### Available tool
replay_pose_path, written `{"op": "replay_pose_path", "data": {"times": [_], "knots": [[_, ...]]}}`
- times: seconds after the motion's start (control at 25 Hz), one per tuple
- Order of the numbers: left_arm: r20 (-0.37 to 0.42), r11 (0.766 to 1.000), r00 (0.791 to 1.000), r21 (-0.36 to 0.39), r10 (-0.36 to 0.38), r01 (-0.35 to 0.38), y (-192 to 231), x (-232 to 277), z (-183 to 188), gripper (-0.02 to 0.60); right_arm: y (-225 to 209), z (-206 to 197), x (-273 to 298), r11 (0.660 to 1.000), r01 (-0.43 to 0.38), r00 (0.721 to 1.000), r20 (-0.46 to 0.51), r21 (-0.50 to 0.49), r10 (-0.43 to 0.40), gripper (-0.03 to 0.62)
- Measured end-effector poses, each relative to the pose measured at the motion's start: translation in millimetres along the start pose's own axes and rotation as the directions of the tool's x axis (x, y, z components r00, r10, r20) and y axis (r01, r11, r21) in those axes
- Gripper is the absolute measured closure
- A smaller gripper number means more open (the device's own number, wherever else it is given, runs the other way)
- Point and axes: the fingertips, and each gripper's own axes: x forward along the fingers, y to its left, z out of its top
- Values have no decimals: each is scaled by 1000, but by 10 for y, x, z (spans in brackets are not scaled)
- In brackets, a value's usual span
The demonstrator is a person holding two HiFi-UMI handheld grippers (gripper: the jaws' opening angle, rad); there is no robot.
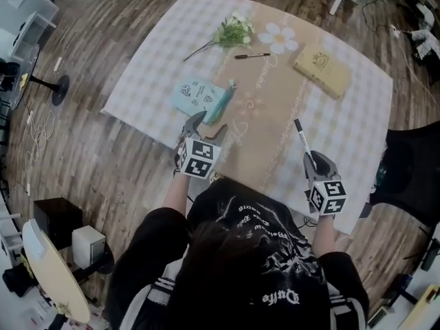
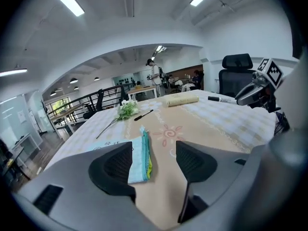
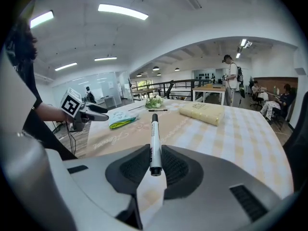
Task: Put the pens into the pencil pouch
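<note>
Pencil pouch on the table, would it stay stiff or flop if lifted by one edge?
Probably floppy: the pencil pouch lies thin and flat like soft fabric, so it would likely sag. It looks light, so a push would probably slide it over the tablecloth, not tip it.

**Head view:** I look from above the person's head, steeply down onto the whole table point(image 1: 357, 115), with the left gripper point(image 1: 206, 126) and right gripper point(image 1: 311, 158) at its near edge.

**Left gripper view:** I sit low and close behind the jaws, facing across the tabletop; the right gripper appears at right.

**Right gripper view:** the same low seat, with the left gripper at left.

All three views share the pencil pouch point(image 1: 203, 96), flowers point(image 1: 234, 29) and book point(image 1: 322, 69).
</note>
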Motion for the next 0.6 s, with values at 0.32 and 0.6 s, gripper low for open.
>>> {"op": "replay_pose_path", "data": {"times": [0.32,0.6], "knots": [[-131,991,990,114,-56,71,137,338,-245,282,224,-194,-91,997,45,999,-16,63,-44,513],[-267,950,963,289,-37,117,190,534,-518,349,179,-251,-230,988,119,993,-9,94,-119,513]]}}
